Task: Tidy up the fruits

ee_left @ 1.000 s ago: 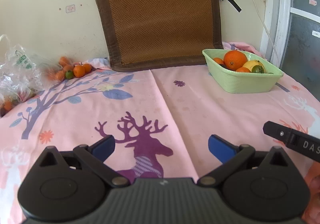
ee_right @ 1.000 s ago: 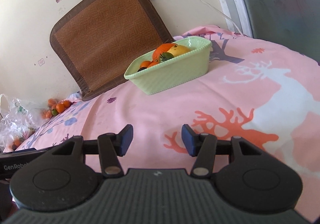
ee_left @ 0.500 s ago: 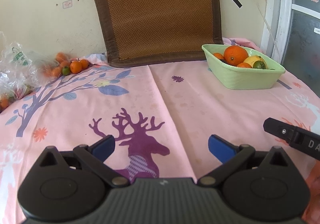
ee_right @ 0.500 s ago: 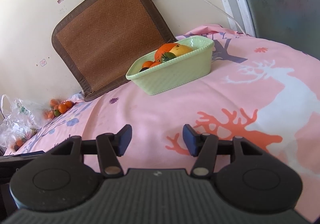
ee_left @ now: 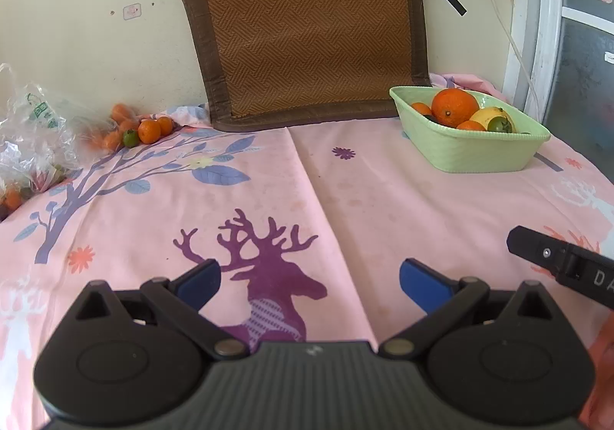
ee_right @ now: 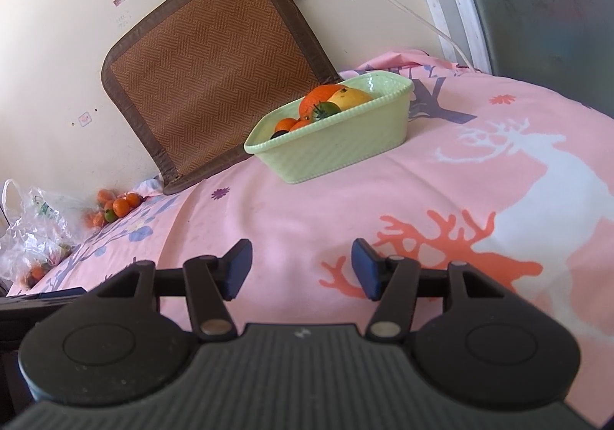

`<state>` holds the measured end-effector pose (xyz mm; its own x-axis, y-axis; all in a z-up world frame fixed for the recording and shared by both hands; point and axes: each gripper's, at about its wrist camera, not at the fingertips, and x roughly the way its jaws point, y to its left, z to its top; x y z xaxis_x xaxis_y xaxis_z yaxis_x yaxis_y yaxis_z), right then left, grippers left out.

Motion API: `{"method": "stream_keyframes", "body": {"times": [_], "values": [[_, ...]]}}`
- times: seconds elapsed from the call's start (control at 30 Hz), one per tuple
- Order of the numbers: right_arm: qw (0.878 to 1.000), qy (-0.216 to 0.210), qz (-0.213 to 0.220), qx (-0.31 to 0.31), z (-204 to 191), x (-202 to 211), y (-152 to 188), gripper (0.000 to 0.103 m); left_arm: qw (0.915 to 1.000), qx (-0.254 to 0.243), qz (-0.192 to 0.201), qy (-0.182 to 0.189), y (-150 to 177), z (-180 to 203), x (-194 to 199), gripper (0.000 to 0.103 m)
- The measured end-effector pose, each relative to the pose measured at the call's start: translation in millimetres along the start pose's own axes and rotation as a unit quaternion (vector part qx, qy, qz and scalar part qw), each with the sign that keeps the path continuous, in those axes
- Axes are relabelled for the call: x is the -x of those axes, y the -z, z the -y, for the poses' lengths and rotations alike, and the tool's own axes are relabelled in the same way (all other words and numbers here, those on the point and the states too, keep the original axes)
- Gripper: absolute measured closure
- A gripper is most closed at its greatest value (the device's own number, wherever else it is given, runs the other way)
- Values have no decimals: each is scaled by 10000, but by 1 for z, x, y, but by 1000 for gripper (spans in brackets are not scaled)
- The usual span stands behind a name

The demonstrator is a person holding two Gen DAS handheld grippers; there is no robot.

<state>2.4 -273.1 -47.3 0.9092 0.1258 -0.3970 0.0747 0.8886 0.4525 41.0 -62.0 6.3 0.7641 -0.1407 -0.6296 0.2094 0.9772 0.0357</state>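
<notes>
Soft daylight, seemingly from the right; sharp centre, fisheye-bent, vignetted edges.

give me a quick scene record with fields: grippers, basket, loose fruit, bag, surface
left gripper: open, holding nothing, above the purple deer print
right gripper: open, holding nothing
basket: green basket on the cloth, far right in the left wrist view, holding a large orange, small oranges, a yellow fruit and a green one
loose fruit: small oranges and one green fruit by the wall, far left
bag: clear plastic bag with more fruit inside
surface: pink deer-print cloth
</notes>
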Motion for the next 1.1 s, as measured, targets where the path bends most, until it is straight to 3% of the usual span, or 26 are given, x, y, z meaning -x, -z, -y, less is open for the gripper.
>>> {"method": "stream_keyframes", "body": {"times": [0.87,1.1], "values": [[10000,-12,-1,3,0,0,1,43,9999,-11,-147,11,0,3,-1,0],[10000,-10,3,11,0,0,1,43,9997,12,-142,215,1,3,1,0]]}}
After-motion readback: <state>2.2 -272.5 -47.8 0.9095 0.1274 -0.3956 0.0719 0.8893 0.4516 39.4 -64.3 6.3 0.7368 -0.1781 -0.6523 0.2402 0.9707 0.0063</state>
